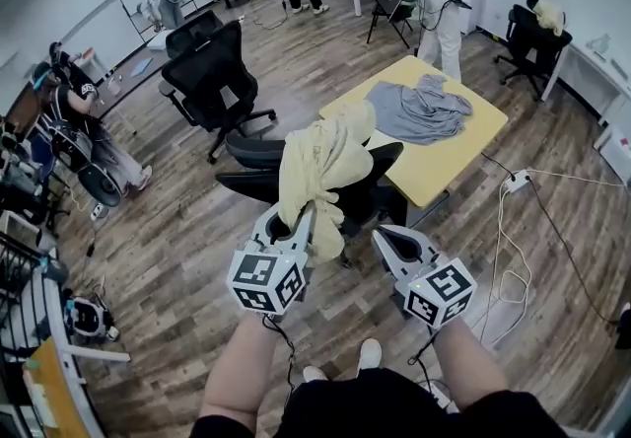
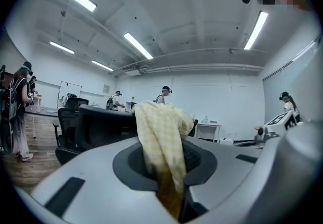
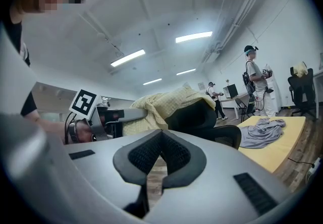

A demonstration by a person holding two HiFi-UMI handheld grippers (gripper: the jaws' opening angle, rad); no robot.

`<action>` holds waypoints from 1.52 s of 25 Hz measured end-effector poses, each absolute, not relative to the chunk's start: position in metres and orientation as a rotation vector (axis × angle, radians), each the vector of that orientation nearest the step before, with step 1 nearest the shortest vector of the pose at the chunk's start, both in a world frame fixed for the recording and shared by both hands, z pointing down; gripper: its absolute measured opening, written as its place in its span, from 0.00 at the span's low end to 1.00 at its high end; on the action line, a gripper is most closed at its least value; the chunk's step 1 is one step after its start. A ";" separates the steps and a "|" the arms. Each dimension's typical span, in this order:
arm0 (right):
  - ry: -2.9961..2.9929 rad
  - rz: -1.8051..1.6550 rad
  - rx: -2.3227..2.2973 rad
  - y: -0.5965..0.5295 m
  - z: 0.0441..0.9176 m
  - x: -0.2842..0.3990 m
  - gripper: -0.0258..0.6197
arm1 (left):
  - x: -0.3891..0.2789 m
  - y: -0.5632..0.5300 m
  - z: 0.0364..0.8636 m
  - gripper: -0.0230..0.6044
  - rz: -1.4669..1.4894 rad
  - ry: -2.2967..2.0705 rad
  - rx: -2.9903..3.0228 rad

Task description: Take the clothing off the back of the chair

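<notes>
Grasping the yellow clothing [image 1: 320,165] with the left gripper [image 1: 296,221], right gripper [image 1: 392,239] closed and empty; not yet lifted off the chair [image 1: 380,191] back.

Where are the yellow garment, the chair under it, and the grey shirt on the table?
yellow garment [image 1: 325,162], head view, its bunched middle.
chair [image 1: 380,184], head view, black part right of the garment.
grey shirt [image 1: 419,112], head view, its middle.
</notes>
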State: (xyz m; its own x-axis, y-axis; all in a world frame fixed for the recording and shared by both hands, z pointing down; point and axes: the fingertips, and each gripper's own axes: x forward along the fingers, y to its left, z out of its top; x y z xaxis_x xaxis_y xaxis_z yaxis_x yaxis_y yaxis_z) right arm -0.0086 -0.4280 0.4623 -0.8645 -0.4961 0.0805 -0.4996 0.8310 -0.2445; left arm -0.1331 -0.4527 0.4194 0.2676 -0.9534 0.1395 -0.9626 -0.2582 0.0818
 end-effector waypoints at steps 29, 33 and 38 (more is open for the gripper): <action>-2.983 0.333 0.963 -0.234 0.436 -0.188 0.06 | -0.365 -0.188 0.394 0.18 -0.131 -1.838 2.372; -2.963 0.333 0.986 -0.200 0.446 -0.196 0.06 | -0.381 -0.157 0.406 0.18 -0.126 -1.824 2.365; -2.937 0.337 1.016 -0.169 0.450 -0.190 0.06 | -0.392 -0.125 0.420 0.18 -0.122 -1.820 2.333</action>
